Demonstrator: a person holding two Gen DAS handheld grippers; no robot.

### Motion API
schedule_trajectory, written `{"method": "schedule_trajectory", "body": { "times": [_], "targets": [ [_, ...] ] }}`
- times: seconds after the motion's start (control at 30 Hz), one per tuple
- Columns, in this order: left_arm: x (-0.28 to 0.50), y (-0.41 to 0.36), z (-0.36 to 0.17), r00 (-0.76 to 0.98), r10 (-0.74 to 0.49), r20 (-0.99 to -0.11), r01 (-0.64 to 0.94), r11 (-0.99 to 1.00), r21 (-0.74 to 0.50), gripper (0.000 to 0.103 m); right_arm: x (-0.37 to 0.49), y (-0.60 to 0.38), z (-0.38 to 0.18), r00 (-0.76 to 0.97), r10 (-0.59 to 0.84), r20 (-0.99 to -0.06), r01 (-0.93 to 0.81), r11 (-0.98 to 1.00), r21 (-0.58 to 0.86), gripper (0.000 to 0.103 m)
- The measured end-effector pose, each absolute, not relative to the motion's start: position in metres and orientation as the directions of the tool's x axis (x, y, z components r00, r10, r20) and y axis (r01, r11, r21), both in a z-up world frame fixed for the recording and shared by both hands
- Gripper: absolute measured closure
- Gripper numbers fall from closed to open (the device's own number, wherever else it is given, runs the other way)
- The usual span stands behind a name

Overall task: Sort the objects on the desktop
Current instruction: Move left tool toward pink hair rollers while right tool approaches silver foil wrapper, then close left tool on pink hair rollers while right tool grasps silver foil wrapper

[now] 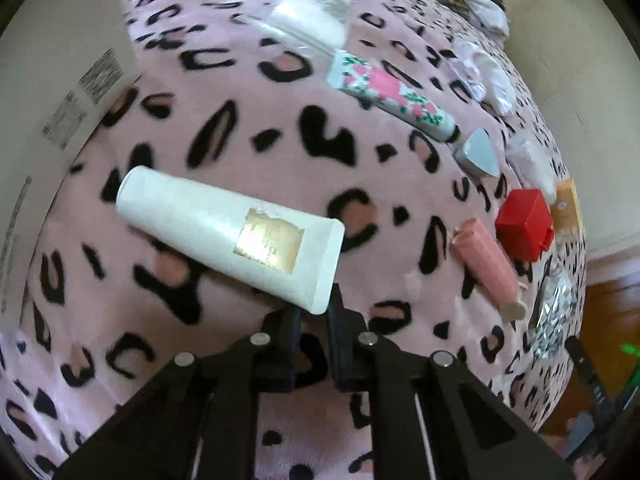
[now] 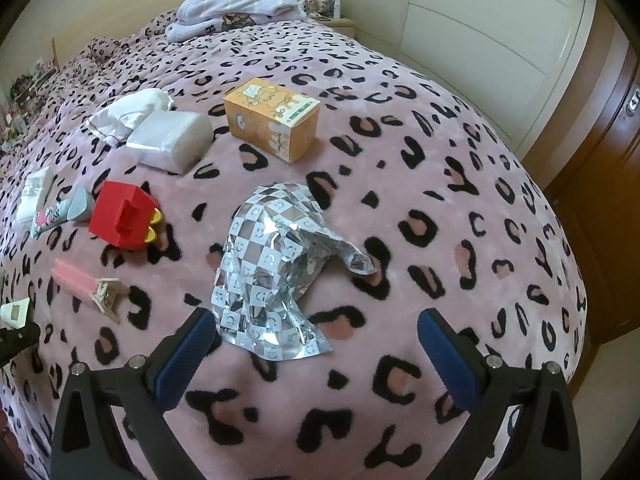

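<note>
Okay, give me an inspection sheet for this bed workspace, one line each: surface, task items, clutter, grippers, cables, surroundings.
Surface: pink leopard-print blanket over a bed.
Job's things: white tube, floral tube, pink tube, red box, orange carton, tissue pack, silver checkered wrapper.
Clutter: folded clothes at the far end.
Grippers: left gripper shut on the white tube's crimped end; right gripper open, wrapper's near edge between its fingers.
Cables: nothing seen.
Surroundings: white cabinet panels, wooden door.
</note>
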State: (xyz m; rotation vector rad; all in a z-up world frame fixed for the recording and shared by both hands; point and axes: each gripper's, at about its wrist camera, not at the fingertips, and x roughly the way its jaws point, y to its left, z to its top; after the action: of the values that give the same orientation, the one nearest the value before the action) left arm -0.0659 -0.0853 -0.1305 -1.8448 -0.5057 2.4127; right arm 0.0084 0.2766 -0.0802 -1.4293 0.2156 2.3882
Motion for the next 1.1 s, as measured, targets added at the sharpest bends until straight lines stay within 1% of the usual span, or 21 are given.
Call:
{"method": "schedule_trajectory", "body": {
  "times": [0.07, 0.1, 0.13, 0.17, 0.2, 0.23, 0.27, 0.3, 0.33, 0.37, 0.4, 0.43, 0.53, 0.6, 0.7, 0.87, 1.07, 1.1],
  "targets": [
    [-0.062, -0.084, -0.127, -0.284, 0.215, -0.934, 0.149, -0.953, -0.265, 0.09, 0.009, 0.275, -0.08, -0.432, 0.218, -0.875, -0.367, -0.929, -0.05, 0.0],
    [-0.06, -0.081, -0.124, -0.284, 0.192, -0.939, 0.143, -0.96, -0.24, 0.085, 0.008, 0.275, -0.08, -0.433, 0.218, -0.875, -0.366, -0.929, -0.05, 0.0],
    [-0.058, -0.079, -0.121, -0.285, 0.169, -0.943, 0.136, -0.967, -0.214, 0.074, 0.008, 0.274, -0.08, -0.433, 0.217, -0.875, -0.365, -0.93, -0.05, 0.0],
    [-0.057, -0.075, -0.117, -0.289, 0.15, -0.946, 0.127, -0.973, -0.193, 0.067, 0.008, 0.274, -0.08, -0.432, 0.216, -0.875, -0.364, -0.93, -0.05, 0.0],
    [-0.054, -0.072, -0.112, -0.296, 0.139, -0.945, 0.118, -0.977, -0.18, 0.054, 0.008, 0.274, -0.08, -0.433, 0.215, -0.876, -0.364, -0.93, -0.048, 0.0],
    [-0.051, -0.068, -0.106, -0.309, 0.131, -0.942, 0.106, -0.98, -0.17, 0.048, 0.008, 0.274, -0.08, -0.433, 0.213, -0.876, -0.364, -0.93, -0.047, 0.0],
    [-0.049, -0.061, -0.099, -0.324, 0.139, -0.936, 0.083, -0.981, -0.175, 0.047, 0.008, 0.273, -0.08, -0.434, 0.21, -0.876, -0.363, -0.931, -0.043, 0.0],
    [-0.047, -0.053, -0.091, -0.339, 0.148, -0.929, 0.06, -0.982, -0.178, 0.042, 0.008, 0.273, -0.08, -0.434, 0.207, -0.877, -0.363, -0.931, -0.04, 0.0],
    [-0.045, -0.046, -0.084, -0.353, 0.157, -0.923, 0.038, -0.983, -0.181, 0.034, 0.007, 0.272, -0.079, -0.435, 0.203, -0.877, -0.361, -0.932, -0.037, 0.0],
    [-0.049, -0.035, -0.08, -0.364, 0.164, -0.917, 0.016, -0.983, -0.182, 0.029, 0.007, 0.272, -0.079, -0.437, 0.201, -0.877, -0.358, -0.933, -0.035, 0.0],
    [-0.053, -0.024, -0.075, -0.374, 0.171, -0.911, -0.005, -0.983, -0.183, 0.022, 0.006, 0.271, -0.078, -0.437, 0.202, -0.877, -0.357, -0.933, -0.037, 0.0],
    [-0.058, -0.013, -0.071, -0.383, 0.179, -0.906, -0.025, -0.983, -0.184, 0.02, 0.006, 0.27, -0.078, -0.437, 0.203, -0.876, -0.355, -0.934, -0.039, 0.0],
    [-0.08, 0.021, -0.075, -0.349, 0.213, -0.913, -0.047, -0.977, -0.21, 0.02, 0.007, 0.268, -0.074, -0.444, 0.209, -0.871, -0.354, -0.934, -0.043, 0.0],
    [-0.09, 0.033, -0.085, -0.283, 0.236, -0.93, -0.007, -0.97, -0.244, 0.02, 0.007, 0.269, -0.072, -0.447, 0.213, -0.869, -0.355, -0.934, -0.046, 0.0],
    [-0.1, 0.043, -0.101, -0.228, 0.24, -0.943, 0.077, -0.962, -0.263, 0.02, 0.008, 0.273, -0.07, -0.449, 0.215, -0.867, -0.359, -0.932, -0.045, 0.0],
    [-0.111, 0.05, -0.12, -0.208, 0.213, -0.955, 0.228, -0.938, -0.259, 0.02, 0.008, 0.281, -0.07, -0.448, 0.211, -0.869, -0.37, -0.928, -0.034, 0.0],
    [-0.12, 0.066, -0.139, -0.22, 0.146, -0.964, 0.292, -0.933, -0.208, 0.018, 0.003, 0.283, -0.075, -0.445, 0.211, -0.871, -0.37, -0.928, -0.036, 0.0],
    [-0.12, 0.067, -0.14, -0.229, 0.143, -0.963, 0.294, -0.933, -0.209, 0.019, 0.001, 0.284, -0.076, -0.443, 0.214, -0.871, -0.373, -0.927, -0.038, 0.0]
  ]
}}
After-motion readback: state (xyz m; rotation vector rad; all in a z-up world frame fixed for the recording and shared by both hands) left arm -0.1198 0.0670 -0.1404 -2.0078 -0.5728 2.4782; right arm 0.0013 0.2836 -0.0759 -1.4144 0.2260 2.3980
